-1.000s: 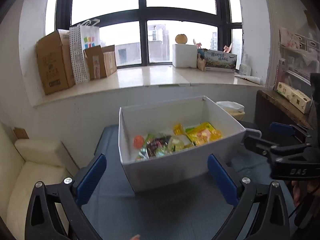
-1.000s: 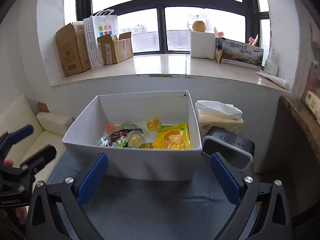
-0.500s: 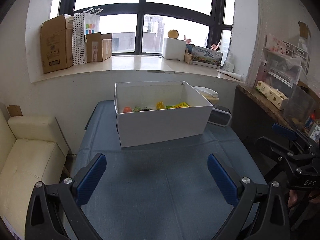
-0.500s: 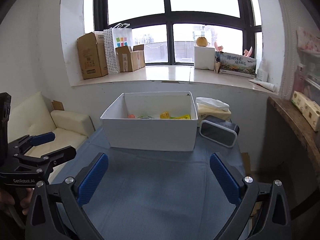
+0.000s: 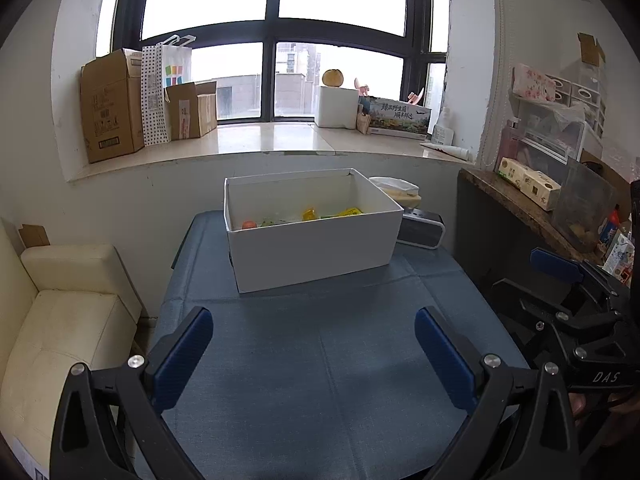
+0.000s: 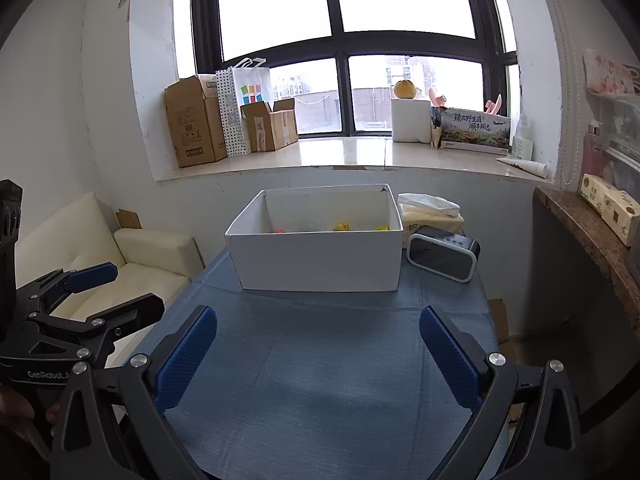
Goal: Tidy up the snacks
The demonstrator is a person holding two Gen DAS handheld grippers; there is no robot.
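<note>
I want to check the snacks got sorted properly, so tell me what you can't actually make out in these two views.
- Snacks in the white box: the near wall hides most of them in both wrist views; only coloured tops show, types unreadable.
- Box floor: hidden by that wall.
- Tissue pack: partly behind the box and the speaker.
- Left gripper and right gripper: handles cut off by the bottom edge.

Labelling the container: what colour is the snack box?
White snack box, best seen from the left wrist view.
</note>
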